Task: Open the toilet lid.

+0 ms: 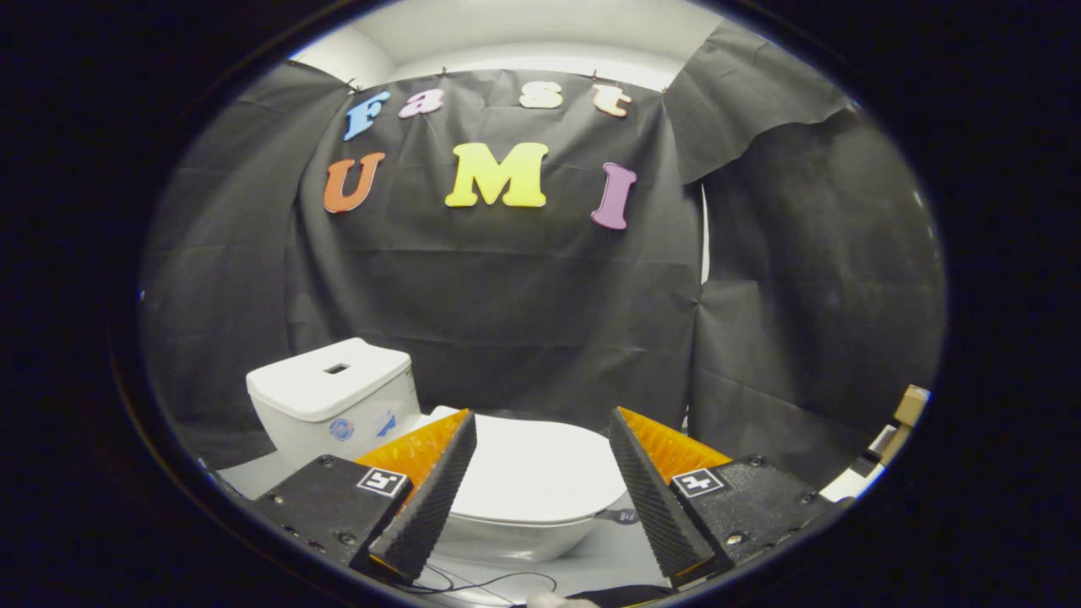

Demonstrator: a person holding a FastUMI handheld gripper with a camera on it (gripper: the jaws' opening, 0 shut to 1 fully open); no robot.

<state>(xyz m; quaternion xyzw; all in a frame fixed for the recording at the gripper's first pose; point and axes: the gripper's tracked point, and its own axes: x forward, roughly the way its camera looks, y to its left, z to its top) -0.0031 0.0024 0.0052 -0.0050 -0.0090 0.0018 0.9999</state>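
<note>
The gripper (pixel 540 439) hangs with its two fingers spread wide apart, holding nothing, the ribbed black pads facing each other across an empty gap. Beyond that gap sits the toilet (pixel 515 532), small and white, with its lid (pixel 540 473) lying flat and closed over the bowl. The tank (pixel 334 401) stands to the far left of the lid, turned at an angle, with a small dark slot in its top and a blue mark on its front.

Nothing stands between the fingers and the lid. A thin black cable (pixel 498 581) loops on the near surface just in front of the bowl, and a small dark tab (pixel 622 515) sticks out at the lid's right edge; what it is I cannot tell. The left finger's pad covers the lid's left edge, and the right finger hides its far right side.

The toilet rests on a pale grey surface (pixel 608 553). Black cloth (pixel 507 295) drapes the booth behind and to both sides, with a white wall (pixel 524 29) above it. Far right, a tan block (pixel 910 405) shows past the cloth, too cut off to identify.
</note>
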